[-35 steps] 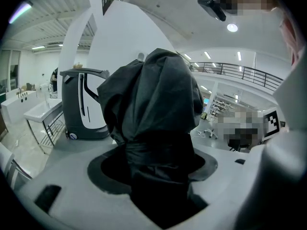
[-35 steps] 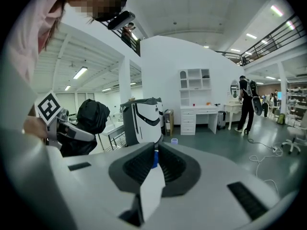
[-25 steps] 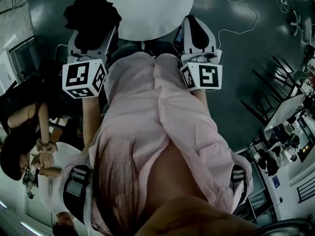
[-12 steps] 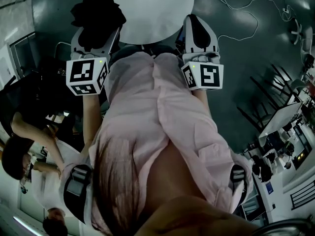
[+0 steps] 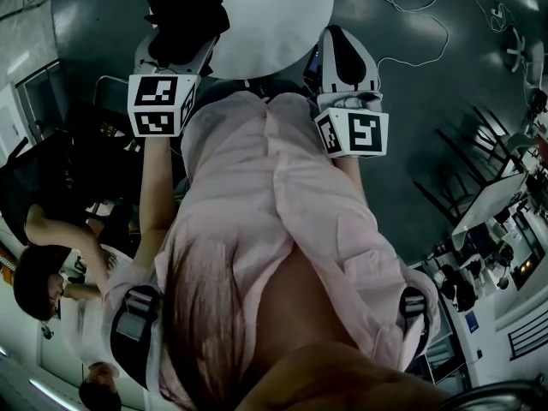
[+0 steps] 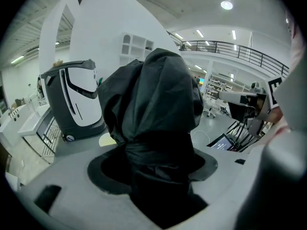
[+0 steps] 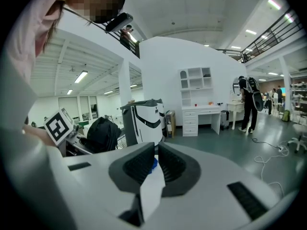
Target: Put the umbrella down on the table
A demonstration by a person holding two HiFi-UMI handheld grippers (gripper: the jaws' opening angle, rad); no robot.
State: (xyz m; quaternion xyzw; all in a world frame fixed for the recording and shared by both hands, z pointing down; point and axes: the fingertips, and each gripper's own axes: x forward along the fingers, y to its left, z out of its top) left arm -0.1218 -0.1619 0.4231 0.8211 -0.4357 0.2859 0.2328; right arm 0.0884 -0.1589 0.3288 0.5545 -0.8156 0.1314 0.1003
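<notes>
- We hold our left gripper [image 6: 154, 174] forward at eleven o'clock, tilted downward, its jaws clamped wide on the bundled black umbrella [image 5: 187, 11] over the white table's [image 5: 274, 20] left rim.
- Our right gripper [image 5: 342, 51] sits at one o'clock, nearly level, jaws together and empty.

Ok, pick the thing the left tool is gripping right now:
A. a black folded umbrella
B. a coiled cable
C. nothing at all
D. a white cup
A: in the left gripper view the black folded umbrella stands between the pads of the left tool, which close on its bundled fabric.
</notes>
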